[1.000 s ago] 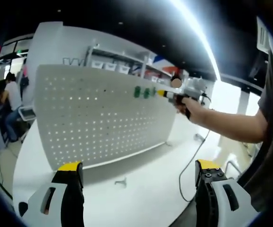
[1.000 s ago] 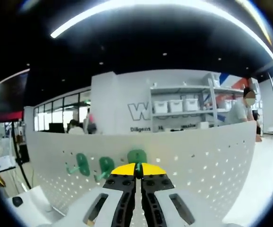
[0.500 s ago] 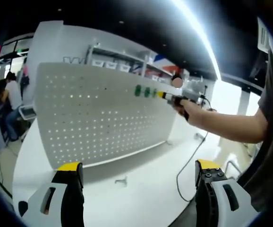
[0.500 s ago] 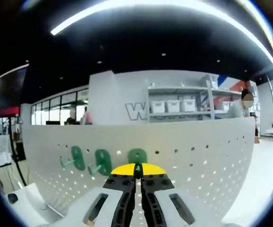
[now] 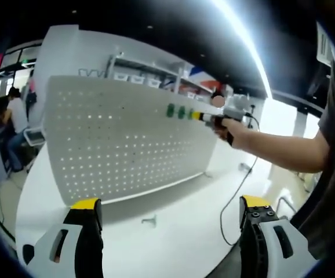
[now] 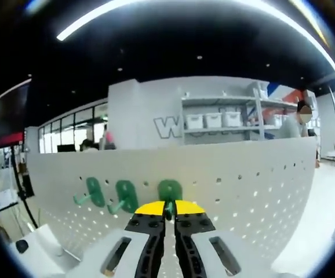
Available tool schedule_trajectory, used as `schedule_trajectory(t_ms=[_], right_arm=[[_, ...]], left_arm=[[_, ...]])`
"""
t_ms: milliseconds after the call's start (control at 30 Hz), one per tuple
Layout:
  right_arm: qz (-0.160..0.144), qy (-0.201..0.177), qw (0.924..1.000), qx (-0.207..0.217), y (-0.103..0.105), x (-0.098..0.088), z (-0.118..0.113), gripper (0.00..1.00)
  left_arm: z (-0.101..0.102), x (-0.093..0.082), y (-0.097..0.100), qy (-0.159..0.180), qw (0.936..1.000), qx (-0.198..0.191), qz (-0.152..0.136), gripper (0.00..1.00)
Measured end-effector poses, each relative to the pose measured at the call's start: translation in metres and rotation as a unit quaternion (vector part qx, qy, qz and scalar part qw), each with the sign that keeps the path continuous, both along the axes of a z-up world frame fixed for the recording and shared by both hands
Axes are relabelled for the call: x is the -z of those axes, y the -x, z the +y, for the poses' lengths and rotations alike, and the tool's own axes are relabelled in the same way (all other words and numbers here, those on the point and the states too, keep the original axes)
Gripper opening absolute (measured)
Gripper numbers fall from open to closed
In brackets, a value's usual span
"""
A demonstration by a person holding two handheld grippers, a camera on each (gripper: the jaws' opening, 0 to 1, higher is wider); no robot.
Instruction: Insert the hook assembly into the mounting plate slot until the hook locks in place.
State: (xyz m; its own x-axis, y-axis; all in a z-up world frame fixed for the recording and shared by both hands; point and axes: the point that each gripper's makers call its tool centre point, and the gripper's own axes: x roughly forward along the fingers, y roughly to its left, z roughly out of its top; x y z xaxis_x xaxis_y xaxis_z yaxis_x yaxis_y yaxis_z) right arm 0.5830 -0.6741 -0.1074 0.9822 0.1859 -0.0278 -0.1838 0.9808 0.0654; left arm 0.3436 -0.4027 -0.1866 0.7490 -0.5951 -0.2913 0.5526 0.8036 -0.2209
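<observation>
Closest to me, my right gripper (image 6: 167, 211) has its yellow-tipped jaws pressed together, with only a thin dark seam between them, and a sliver of green shows in that seam, so I judge they are clamped on the stem of the green plastic hook with the rounded backplate (image 6: 169, 190). That hook sits straight ahead of my fingertips, its backplate flat against the white perforated metal mounting board (image 6: 254, 179) near the top edge. The long axis of the hook runs forward along my jaws and into the board, so the coming push is, as I judge it, straight ahead with no sideways swing. Whether the tabs are seated in the holes I cannot tell from here. Just to the left of it on the same row hang two more green plastic hooks (image 6: 119, 193), their prongs pointing out and down toward me. My left gripper (image 5: 167, 214) is spread wide and carries nothing; it hangs well back from the board over the white tabletop (image 5: 173, 237), where a small metal hook piece (image 5: 149, 220) lies loose near the foot of the board. From that side I see my right gripper at the far upper end of the board, touching the row of green hooks, so the right hand is plainly the nearer one for the job. Beyond the board stand white shelves with storage bins (image 6: 214, 120).
</observation>
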Motion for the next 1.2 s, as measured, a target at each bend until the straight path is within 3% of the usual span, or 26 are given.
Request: schedule_trajectory(t_ms=[333,433,900,1067,1200], right_arm=[[-0.015,0.003,0.9999,0.003,0.019,-0.023,-0.002,0.13],[-0.024,0.021,0.9995,0.005,0.027,-0.029,-0.003,0.13],[0.01,0.017,0.9998,-0.007,0.062,-0.005,0.0,0.18],[0.026,0.022,0.9992,-0.021,0.078,0.012,0.007,0.19],[0.058,0.02,0.9972,-0.043,0.086,0.038,0.011,0.18]], left_arm=[[0.005,-0.002,0.006,0.005,1.0,-0.003,-0.005,1.0],[0.004,-0.001,0.008,-0.002,1.0,0.0,-0.007,1.0],[0.001,0.004,0.022,-0.005,1.0,0.006,0.002,1.0],[0.001,0.005,0.026,-0.007,0.9999,0.007,0.003,1.0],[0.001,0.005,0.029,-0.008,0.9999,0.006,0.002,1.0]])
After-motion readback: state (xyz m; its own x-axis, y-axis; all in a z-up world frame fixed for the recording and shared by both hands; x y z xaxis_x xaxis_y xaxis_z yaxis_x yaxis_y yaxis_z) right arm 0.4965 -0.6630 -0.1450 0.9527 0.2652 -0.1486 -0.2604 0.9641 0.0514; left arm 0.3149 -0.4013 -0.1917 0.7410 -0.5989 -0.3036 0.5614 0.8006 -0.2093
